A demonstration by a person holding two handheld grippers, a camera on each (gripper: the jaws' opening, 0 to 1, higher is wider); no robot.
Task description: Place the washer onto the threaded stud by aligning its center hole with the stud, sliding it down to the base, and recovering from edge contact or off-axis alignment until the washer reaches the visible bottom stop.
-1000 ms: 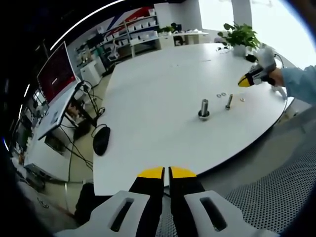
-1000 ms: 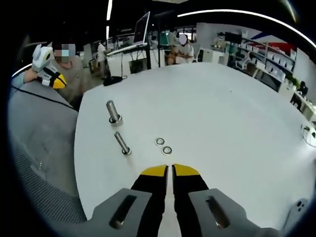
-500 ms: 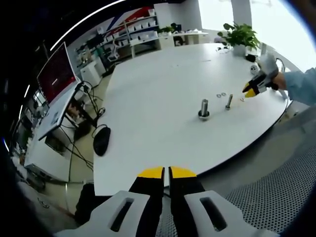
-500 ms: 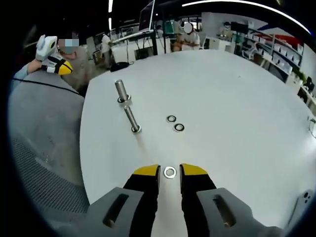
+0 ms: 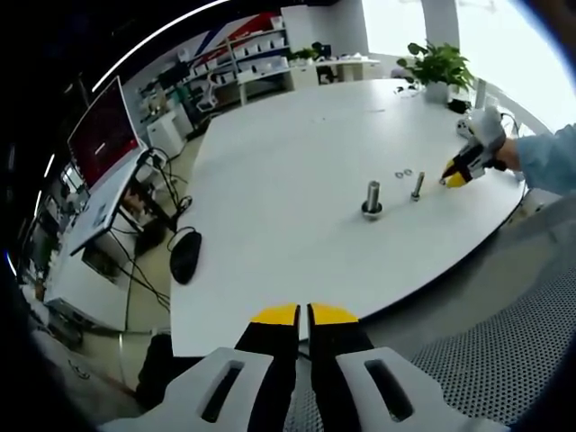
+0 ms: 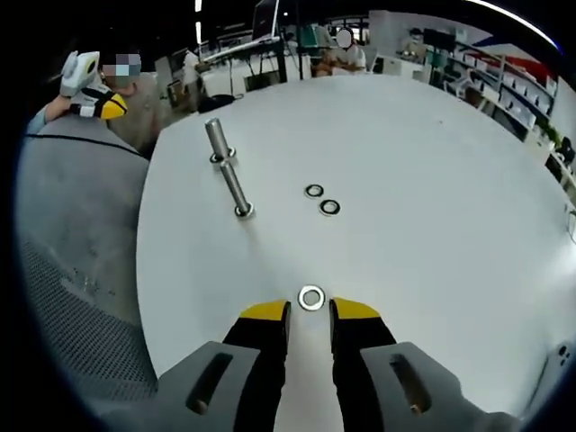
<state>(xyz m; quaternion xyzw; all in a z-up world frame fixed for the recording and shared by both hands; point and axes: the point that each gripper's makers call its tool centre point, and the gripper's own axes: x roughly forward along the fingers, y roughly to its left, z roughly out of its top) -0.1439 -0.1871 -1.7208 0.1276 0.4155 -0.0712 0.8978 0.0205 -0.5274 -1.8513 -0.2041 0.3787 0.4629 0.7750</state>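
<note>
My right tool has its yellow-tipped jaws slightly apart, low over the white counter, with one washer lying flat just ahead of the gap between the tips; I cannot tell whether the tips touch it. Two more washers lie side by side further out at 12 o'clock. At 11 o'clock stands the threaded stud, upright on its base, and just in front of it a second bolt. My left tool hangs off the near edge of the counter with its jaws together, holding nothing. From there the stud is at 1 o'clock and my right tool is down near the counter beyond it. A monitor stands at 10 o'clock, a potted plant at 1 o'clock, and shelving lines the back wall.
</note>
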